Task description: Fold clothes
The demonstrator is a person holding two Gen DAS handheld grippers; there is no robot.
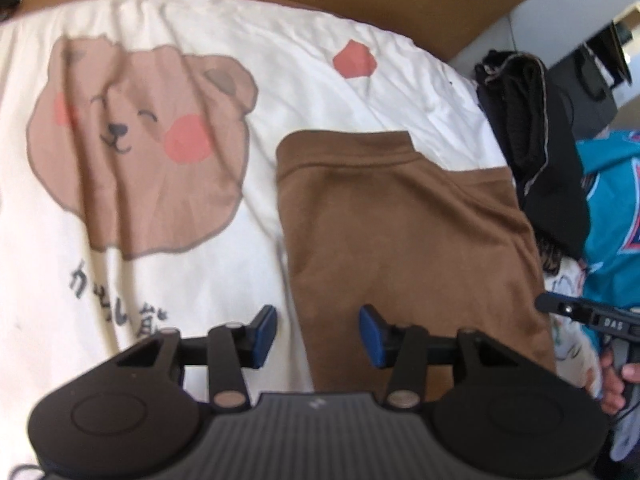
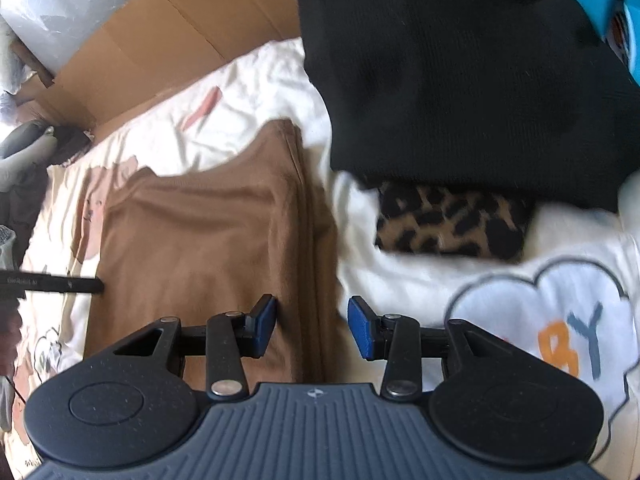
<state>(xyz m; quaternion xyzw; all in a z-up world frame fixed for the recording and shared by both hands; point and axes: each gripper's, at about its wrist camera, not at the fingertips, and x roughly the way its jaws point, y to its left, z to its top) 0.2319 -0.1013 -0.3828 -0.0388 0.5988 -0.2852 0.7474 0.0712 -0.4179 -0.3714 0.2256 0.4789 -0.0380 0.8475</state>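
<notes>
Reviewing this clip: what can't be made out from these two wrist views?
- Brown garment: near end hidden by each gripper's body, both views.
- Leopard-print piece: far part under the black garment, right view.
- Teal garment: cut off by the left view's right edge.
- Bedsheet lettering: blurred, part hidden by the left gripper.
- Right gripper: open, nothing between its jaws.

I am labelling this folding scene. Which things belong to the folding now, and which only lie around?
In the job: brown garment, left gripper, right gripper, both open over its edges.

Lying about: black clothes, leopard-print cloth, teal garment, cardboard, bear-print sheet.
</notes>
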